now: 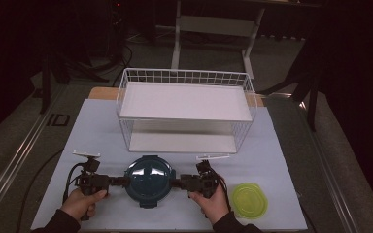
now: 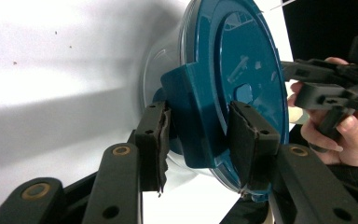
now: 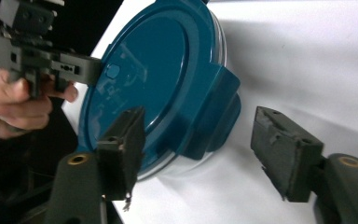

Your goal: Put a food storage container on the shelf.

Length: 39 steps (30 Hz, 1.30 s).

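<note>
A round container with a teal lid (image 1: 148, 180) stands on the white table near the front edge. In the left gripper view my left gripper (image 2: 200, 140) is shut on the lid's teal side latch (image 2: 193, 116), with a pad pressed on each face. In the right gripper view my right gripper (image 3: 203, 147) is open around the opposite latch (image 3: 214, 112), and neither pad touches it. From above, the left gripper (image 1: 119, 180) and right gripper (image 1: 177, 183) flank the container at its left and right sides, each held by a hand.
A white two-shelf wire rack (image 1: 184, 111) stands behind the container at mid table. A lime-green lidded container (image 1: 249, 199) lies at the front right. The white table top (image 1: 102, 131) has bare surface on the left.
</note>
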Tool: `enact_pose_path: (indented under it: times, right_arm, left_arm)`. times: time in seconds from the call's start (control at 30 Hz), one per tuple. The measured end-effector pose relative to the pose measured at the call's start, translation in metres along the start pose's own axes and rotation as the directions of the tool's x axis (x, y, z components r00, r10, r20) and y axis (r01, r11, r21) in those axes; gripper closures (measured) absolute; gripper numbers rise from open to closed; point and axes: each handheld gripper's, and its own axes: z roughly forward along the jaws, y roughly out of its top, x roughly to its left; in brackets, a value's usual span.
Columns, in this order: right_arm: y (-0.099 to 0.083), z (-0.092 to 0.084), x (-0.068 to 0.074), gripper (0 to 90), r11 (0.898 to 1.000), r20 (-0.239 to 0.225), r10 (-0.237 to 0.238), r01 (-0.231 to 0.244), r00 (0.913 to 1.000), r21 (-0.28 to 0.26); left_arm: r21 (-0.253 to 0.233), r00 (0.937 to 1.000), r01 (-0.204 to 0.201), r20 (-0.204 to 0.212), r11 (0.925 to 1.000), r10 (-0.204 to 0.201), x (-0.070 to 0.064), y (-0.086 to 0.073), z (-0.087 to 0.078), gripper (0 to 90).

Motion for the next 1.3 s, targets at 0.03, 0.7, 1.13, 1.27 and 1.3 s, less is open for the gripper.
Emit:
enact_pose_path:
  times: [0.03,0.7,1.13,1.27,1.3]
  right_arm:
    - [0.0,0.001,-0.002,36.0,1.0,-0.011,0.023,-0.023,0.9997,0.005]
    - [-0.005,0.008,-0.008,50.2,0.964,-0.06,0.265,-0.263,0.9625,0.034]
    - [-0.005,0.004,0.002,52.5,0.976,-0.045,0.218,-0.217,0.9748,0.027]
    - [-0.007,0.001,0.005,53.1,0.986,-0.041,0.165,-0.164,0.9855,0.026]
    - [-0.007,0.001,0.006,53.4,0.987,-0.043,0.16,-0.159,0.9862,0.027]
  left_arm:
    - [-0.002,1.0,-0.004,0.001,1.0,0.004,0.0,0.0,0.0,59.3]
    - [0.033,0.9993,-0.021,-0.03,0.9992,0.022,-0.009,0.0,0.001,60.1]
    - [-0.003,0.9948,-0.051,-0.089,0.9987,0.051,-0.022,-0.016,-0.005,61.8]
    - [-0.008,0.9902,-0.078,-0.117,0.9969,0.076,-0.03,-0.022,-0.007,62.9]
    - [-0.012,0.9903,-0.07,-0.121,0.9974,0.068,-0.031,-0.023,-0.008,63.2]
